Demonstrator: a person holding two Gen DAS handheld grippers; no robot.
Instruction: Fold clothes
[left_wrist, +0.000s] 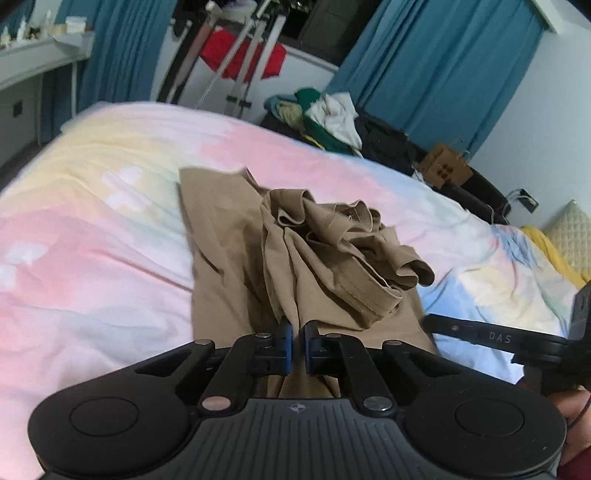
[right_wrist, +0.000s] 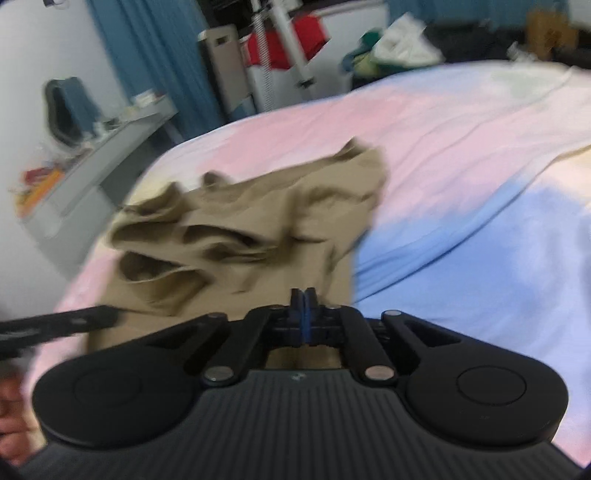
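A tan garment (left_wrist: 295, 258) lies crumpled on a pastel bedsheet (left_wrist: 92, 240), bunched in folds at its middle. My left gripper (left_wrist: 297, 328) is shut on the garment's near edge, with cloth pinched between the blue pads. My right gripper (right_wrist: 303, 295) is shut on another near edge of the same tan garment (right_wrist: 240, 229); that view is blurred. The right gripper's arm shows at the right of the left wrist view (left_wrist: 480, 336), and the left gripper's arm shows at the left of the right wrist view (right_wrist: 62, 321).
A pile of clothes (left_wrist: 332, 118) lies beyond the bed's far edge, by blue curtains (left_wrist: 443, 66). A red cloth (left_wrist: 240, 55) hangs on a stand. A grey desk (right_wrist: 110, 147) with small items stands to the left. A yellow pillow (left_wrist: 565, 236) lies at right.
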